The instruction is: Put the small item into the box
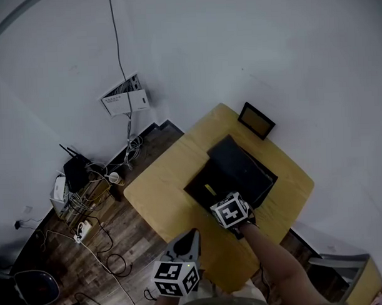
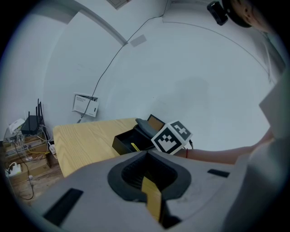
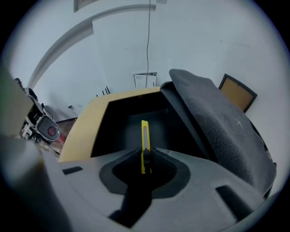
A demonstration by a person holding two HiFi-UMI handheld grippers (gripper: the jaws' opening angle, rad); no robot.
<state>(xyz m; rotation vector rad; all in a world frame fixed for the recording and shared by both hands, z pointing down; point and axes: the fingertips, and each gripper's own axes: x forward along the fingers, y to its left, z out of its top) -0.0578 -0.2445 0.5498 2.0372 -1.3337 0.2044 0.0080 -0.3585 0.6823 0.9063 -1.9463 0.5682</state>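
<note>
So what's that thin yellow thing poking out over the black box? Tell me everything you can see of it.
It looks like a slim yellow utility knife, seemingly plastic, with a paler strip running along its length and a dark part near the gripped end. The right tool pinches its rear end between both jaws, narrow edge up, so it points straight ahead into the open black box. Whether its tip touches the box floor cannot be told. Nothing else is seen touching it.

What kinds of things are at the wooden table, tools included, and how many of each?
black box with open lid: 1
yellow utility knife: 1
picture frame: 1
tools: 2 (left tool, right tool)
Total: 5
</note>
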